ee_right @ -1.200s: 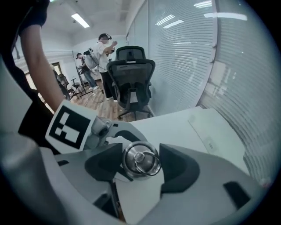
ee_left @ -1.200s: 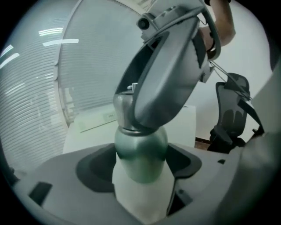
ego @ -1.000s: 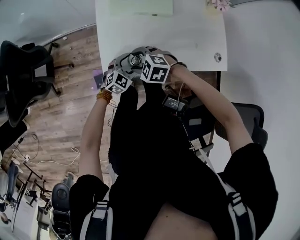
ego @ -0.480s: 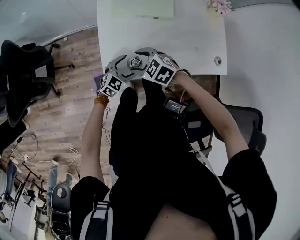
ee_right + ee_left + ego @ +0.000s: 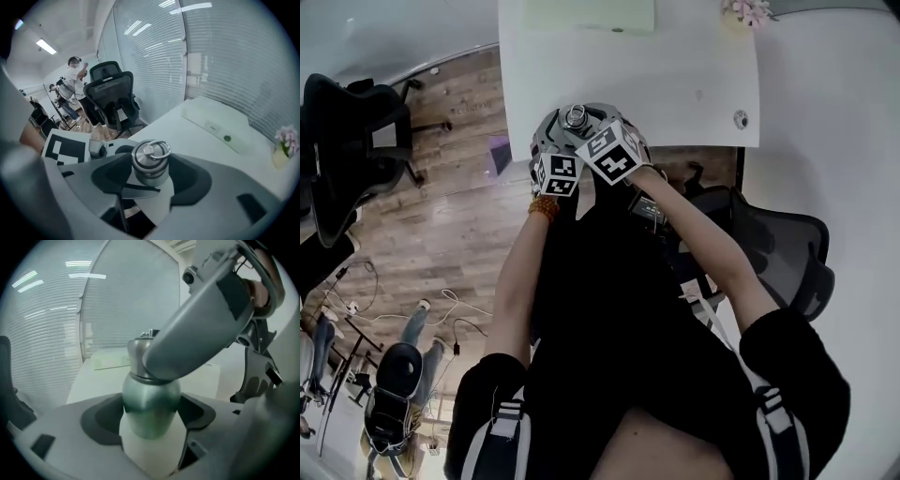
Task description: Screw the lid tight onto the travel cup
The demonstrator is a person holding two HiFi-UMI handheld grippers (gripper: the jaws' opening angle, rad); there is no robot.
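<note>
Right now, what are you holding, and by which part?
The left gripper is closing its jaws on the travel cup around its rounded body; the right gripper is closing its jaws on the lid, by its sides below the ring.

left hand-held gripper (image 5: 149, 446) rightward, closing on cup (image 5: 151, 401)

- Head view: steeply down, far off.
- L view: v. close on travel cup (image 5: 152, 404), worktop (image 5: 96, 380) behind.
- R view: v. close on lid (image 5: 150, 161); shares cup w/ other two.
</note>
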